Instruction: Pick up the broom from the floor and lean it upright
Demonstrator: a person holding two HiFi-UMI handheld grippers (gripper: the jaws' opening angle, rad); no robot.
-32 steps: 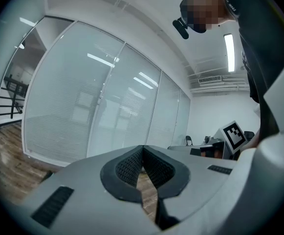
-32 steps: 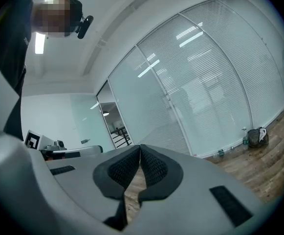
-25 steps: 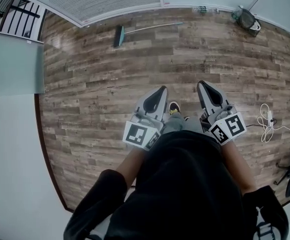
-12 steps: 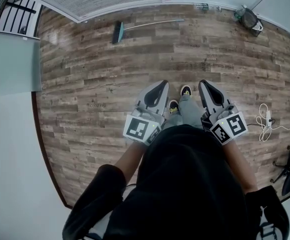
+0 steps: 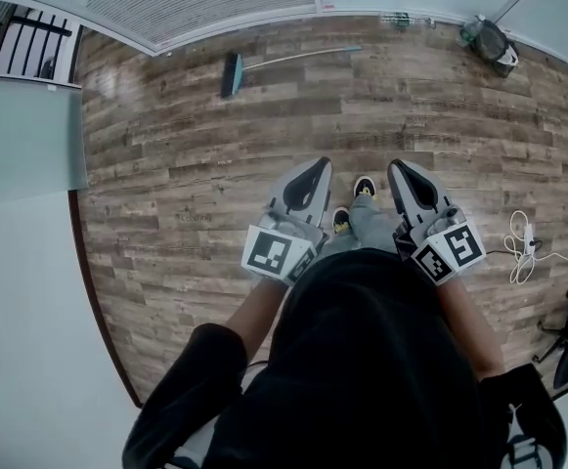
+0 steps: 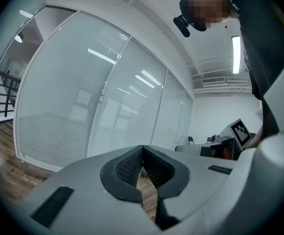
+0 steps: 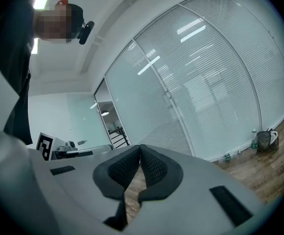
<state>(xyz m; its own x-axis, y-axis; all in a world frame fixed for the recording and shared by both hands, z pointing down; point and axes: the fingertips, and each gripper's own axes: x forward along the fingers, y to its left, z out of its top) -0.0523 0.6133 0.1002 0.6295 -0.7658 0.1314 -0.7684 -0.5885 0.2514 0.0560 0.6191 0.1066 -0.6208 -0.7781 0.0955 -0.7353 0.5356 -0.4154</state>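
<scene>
Far beyond both hand-held grippers [image 5: 315,167] [image 5: 398,168] lies the broom [image 5: 233,71].

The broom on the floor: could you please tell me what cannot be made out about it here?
Head view: the broom is too small to show its bristles or handle end.
Left gripper view: no broom shows; the shut left hand-held gripper covers most of the floor.
Right gripper view: likewise, behind the shut right hand-held gripper.
</scene>
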